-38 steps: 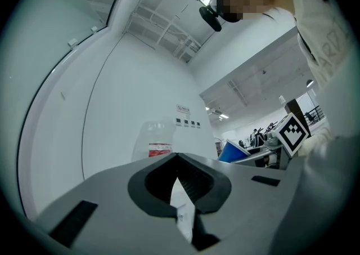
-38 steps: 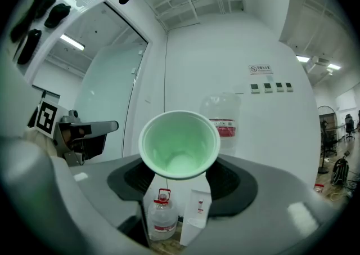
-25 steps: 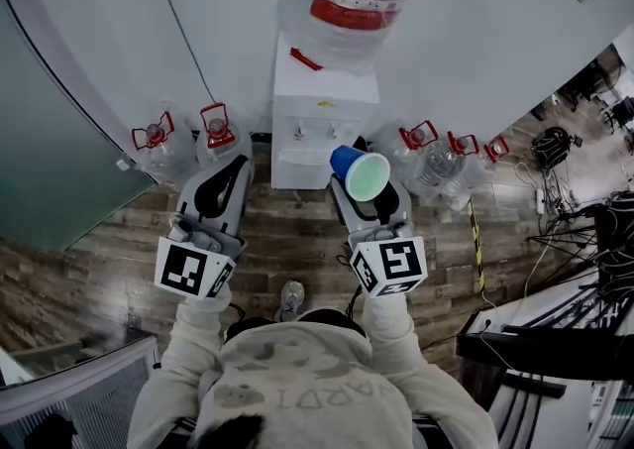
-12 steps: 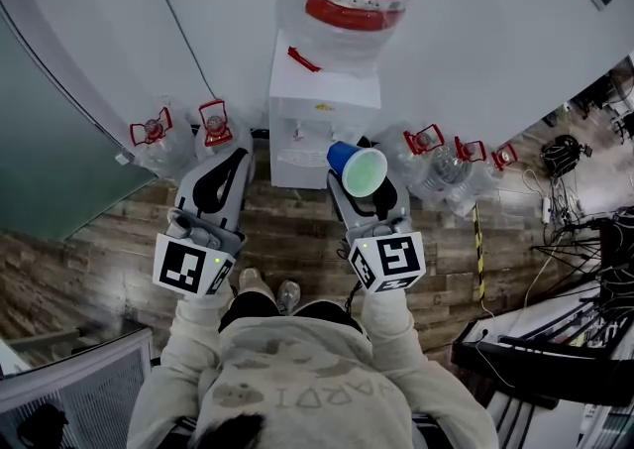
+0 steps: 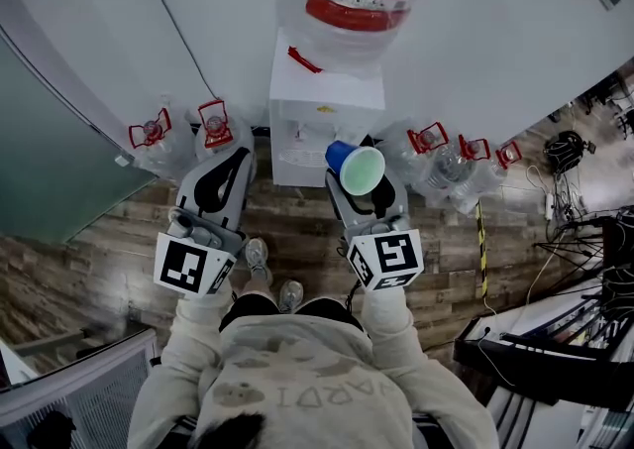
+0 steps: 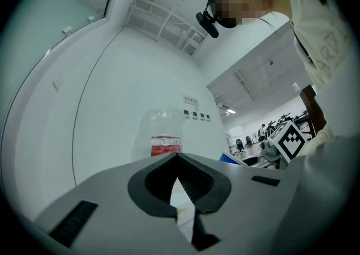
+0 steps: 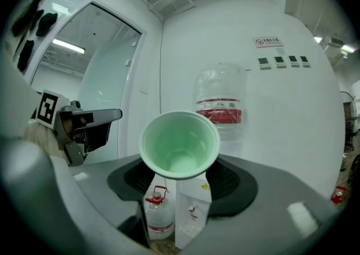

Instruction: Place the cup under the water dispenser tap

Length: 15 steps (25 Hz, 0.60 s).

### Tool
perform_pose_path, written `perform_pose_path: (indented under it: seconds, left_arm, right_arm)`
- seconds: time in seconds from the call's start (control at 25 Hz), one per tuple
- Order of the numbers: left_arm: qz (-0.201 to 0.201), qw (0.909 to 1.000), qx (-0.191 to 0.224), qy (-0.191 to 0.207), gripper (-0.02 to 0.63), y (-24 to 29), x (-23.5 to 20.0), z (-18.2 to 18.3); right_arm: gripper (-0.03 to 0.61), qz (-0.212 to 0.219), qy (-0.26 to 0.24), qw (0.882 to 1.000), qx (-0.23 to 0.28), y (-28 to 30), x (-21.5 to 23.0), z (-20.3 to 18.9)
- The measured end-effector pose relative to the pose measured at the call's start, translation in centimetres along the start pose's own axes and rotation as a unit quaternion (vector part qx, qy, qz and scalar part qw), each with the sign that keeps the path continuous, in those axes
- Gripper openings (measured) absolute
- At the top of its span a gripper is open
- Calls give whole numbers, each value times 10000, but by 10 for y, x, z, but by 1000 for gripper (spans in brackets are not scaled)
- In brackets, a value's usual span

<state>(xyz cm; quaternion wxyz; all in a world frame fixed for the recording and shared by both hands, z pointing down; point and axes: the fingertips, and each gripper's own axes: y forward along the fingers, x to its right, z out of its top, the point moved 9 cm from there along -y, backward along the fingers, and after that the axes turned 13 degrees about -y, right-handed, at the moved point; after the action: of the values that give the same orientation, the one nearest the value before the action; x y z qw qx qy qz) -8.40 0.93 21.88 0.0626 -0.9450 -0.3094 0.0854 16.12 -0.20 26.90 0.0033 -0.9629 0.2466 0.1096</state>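
Holding the blue cup (image 5: 357, 170) clamped in my right gripper (image 5: 363, 186) at centre frame — just below the water dispenser (image 5: 327, 100), not yet under its tap — I have my left gripper (image 5: 235, 159) closed and empty at left.

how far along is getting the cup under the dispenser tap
Done: the blue cup is gripped in the right gripper, mouth toward the person. In hand: it hangs in the air short of the white water dispenser. Left: set it under the tap and let go. The left gripper is shut and empty.
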Motion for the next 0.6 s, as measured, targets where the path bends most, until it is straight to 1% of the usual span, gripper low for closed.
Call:
perform_pose_path:
  seconds: [0.4, 0.56, 0.6]
  left_arm:
    - [-160, 9998, -102, -60, 5, 28, -41, -6]
    - [-220, 9993, -165, -234, 5, 44, -55, -10]
    - [-261, 9993, -180, -212, 5, 47, -59, -12]
  right_arm:
    - [290, -102, 50, 9998, -188, 42, 1, -8]
    - [290, -161, 70, 9994, -292, 60, 4, -13]
    - [290, -176, 80, 9993, -320, 64, 4, -14]
